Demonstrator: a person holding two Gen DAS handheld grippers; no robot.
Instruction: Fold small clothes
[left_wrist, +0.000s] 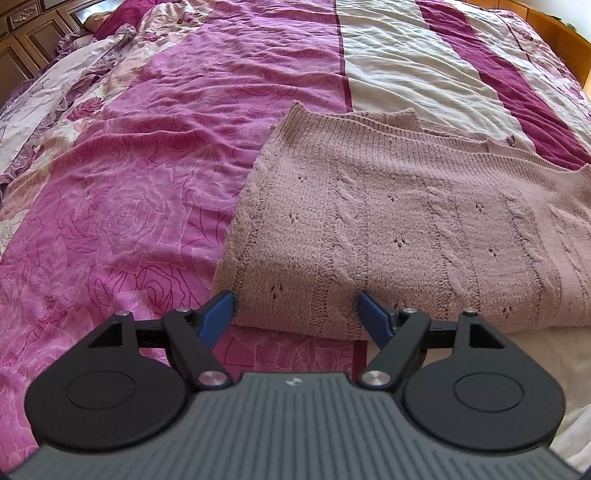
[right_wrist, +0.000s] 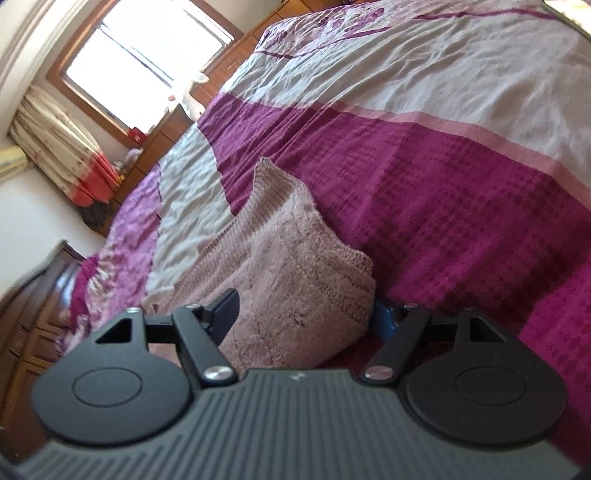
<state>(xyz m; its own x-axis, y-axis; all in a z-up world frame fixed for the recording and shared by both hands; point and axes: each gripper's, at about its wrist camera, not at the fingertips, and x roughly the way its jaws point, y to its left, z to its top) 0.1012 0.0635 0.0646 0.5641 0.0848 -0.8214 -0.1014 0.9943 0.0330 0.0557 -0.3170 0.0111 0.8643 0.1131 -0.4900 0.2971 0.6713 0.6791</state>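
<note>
On the rumpled pink-and-magenta bedspread (left_wrist: 155, 177) lies the soft, floppy dusty-pink cable-knit sweater (left_wrist: 388, 229), best pinched at its thick edges, where the left gripper (left_wrist: 297, 314) and right gripper (right_wrist: 304, 314) straddle it, fingers spread, unclenched.

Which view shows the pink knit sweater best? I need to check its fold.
The left wrist view: the sweater lies spread across the bedspread, edges and layers visible. The right wrist view shows only one bunched corner, slightly blurred.
</note>
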